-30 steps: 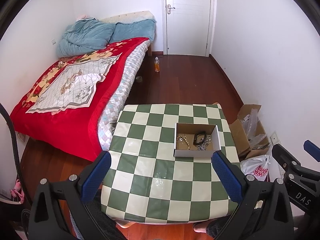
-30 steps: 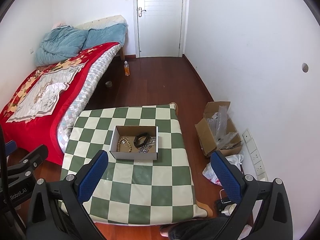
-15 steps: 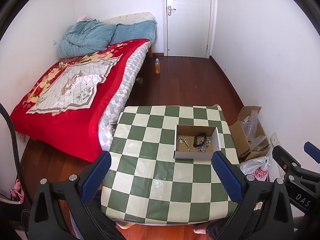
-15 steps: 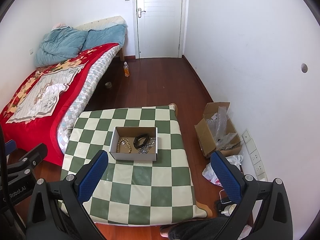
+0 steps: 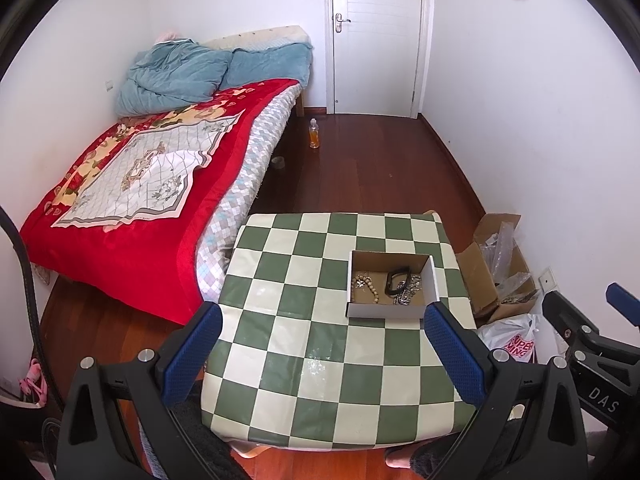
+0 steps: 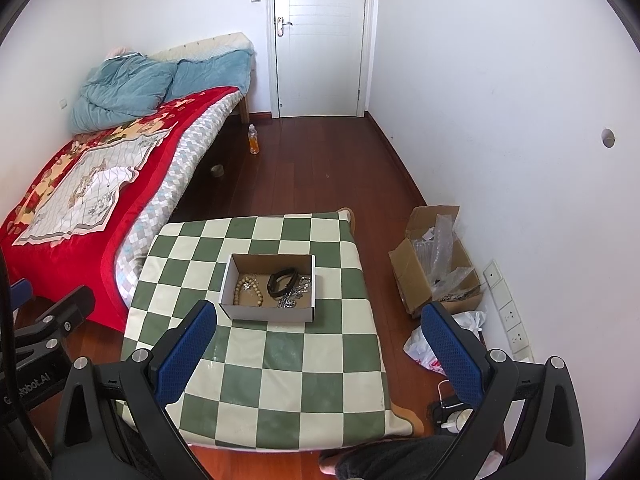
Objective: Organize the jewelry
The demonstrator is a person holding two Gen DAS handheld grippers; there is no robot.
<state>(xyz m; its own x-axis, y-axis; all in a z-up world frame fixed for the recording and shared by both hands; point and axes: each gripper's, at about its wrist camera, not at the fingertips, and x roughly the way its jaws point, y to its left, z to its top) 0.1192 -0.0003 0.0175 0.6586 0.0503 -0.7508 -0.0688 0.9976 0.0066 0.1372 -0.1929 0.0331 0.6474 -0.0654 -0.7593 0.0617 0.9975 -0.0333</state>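
Both tongs gape empty above a small cardboard box point(image 6: 272, 312) holding beads, band, chain.

Your table point(image 5: 312, 364) wears a checked green-and-cream cover that looks like smooth vinyl, glossy where the light catches it. On it sits a box point(image 6: 267, 311) of matt cardboard, white outside and plain brown inside. In the box you see wooden-looking beads point(image 6: 249, 289), a black band point(image 6: 283, 281) with a dull leather-like sheen, and shiny metal chains point(image 6: 295, 295). Your left gripper point(image 5: 320, 352) and right gripper point(image 6: 318, 354) have matt black plastic frames, silver metal screws and blue pads point(image 5: 454, 354) with a rough dotted texture. The floor point(image 6: 332, 168) is polished dark wood. The bed point(image 5: 132, 184) carries a plush red cloth blanket.
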